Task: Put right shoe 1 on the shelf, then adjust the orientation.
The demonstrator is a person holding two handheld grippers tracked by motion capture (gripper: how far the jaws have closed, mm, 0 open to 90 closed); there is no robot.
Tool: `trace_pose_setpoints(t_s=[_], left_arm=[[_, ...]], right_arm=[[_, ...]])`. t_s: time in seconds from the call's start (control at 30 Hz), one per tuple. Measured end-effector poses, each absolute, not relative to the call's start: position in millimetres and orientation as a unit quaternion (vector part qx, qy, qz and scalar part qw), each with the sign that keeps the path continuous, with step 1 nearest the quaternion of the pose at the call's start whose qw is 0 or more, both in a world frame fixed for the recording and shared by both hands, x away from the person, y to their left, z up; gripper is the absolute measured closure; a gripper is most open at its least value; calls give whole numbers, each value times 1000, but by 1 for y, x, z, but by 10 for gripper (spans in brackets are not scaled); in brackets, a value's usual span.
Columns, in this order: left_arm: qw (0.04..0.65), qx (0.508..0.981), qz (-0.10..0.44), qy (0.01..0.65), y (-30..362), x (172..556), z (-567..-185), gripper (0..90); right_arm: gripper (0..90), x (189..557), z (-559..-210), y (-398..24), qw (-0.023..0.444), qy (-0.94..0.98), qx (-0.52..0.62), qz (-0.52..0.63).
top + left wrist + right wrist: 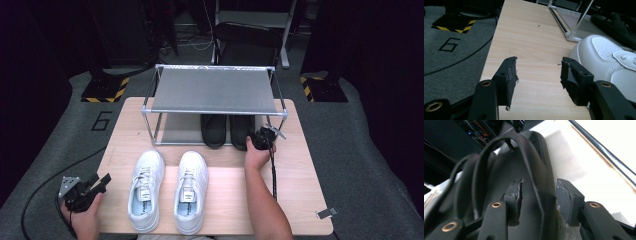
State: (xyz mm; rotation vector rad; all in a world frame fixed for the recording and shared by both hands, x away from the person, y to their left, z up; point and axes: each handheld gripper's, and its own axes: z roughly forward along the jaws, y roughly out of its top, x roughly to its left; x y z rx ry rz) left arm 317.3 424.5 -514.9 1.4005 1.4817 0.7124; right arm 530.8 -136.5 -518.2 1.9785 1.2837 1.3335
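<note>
The black shoe's [524,170] side wall is straddled, seemingly unpinched, by the right gripper's [537,197] parted jaws; the left gripper [539,72] is held spread

Pair of white leather lace-up sneakers [167,192]: white all over, white laces, a small white tongue label with dark print; perforated dots on the toe cap.
Pair of black slip-on shoes [226,131]: plain matt black, no pattern.
Two-tier metal shoe rack [214,91]: silver-grey tubes, grey shelf with a fine weave texture.
Rectangular wooden table [295,170]: pale beige with light grain lines.
Carpeted floor [350,150]: dark grey, a black outlined "6" at far left.
Black-and-yellow striped floor plates [105,90]: diagonal hazard stripes.
Left gripper [539,75] and right gripper [537,195]: black jaws, brass-coloured rivets.
</note>
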Motion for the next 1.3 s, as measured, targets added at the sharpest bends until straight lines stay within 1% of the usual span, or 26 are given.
trace_pose_setpoints(t_s=[0.13,0.17,0.2,0.3,0.33,0.37,0.4,0.43,0.47,0.5,0.63,0.67,0.73,0.83,0.87,0.9,1.0,1.1,1.23,1.3], left_arm=[[475,571,286,605,422,317,-515,459],[481,571,279,604,420,318,-515,457],[481,571,279,604,420,318,-515,456],[484,571,281,601,416,318,-513,454],[484,571,281,601,416,318,-513,454],[487,574,278,597,415,318,-512,454],[487,574,278,597,415,318,-512,455],[485,579,276,594,413,318,-511,455],[485,579,276,594,413,318,-511,456],[486,581,275,592,411,318,-510,457],[486,587,272,588,407,320,-506,475],[482,591,269,589,405,320,-506,492],[482,595,266,585,404,321,-506,501],[484,600,260,582,398,321,-503,495],[484,600,260,582,398,321,-503,489],[480,606,258,579,397,321,-500,486],[484,605,253,579,394,321,-498,474],[485,615,242,573,390,322,-495,466],[485,615,246,571,385,322,-491,461],[483,616,247,571,383,323,-489,452]], right_arm=[[543,517,-511,-137,214,466,705,489],[543,509,-507,-137,215,474,696,494],[543,509,-507,-137,215,474,696,494],[537,490,-499,-139,217,492,679,499],[537,490,-499,-139,217,492,679,499],[537,481,-496,-139,220,509,668,498],[537,481,-496,-139,220,509,668,498],[536,469,-495,-139,223,527,652,497],[536,469,-495,-139,223,527,652,497],[537,454,-493,-139,226,548,637,492],[565,430,-490,-144,237,586,608,481],[583,425,-489,-146,232,592,605,480],[588,413,-489,-152,222,603,599,478],[554,397,-489,-159,206,615,593,478],[554,397,-489,-159,206,615,593,478],[534,387,-490,-162,209,624,584,476],[525,377,-491,-164,215,630,574,476],[510,362,-493,-167,206,638,564,483],[488,352,-491,-170,204,641,555,489],[487,347,-492,-171,219,649,546,483]])
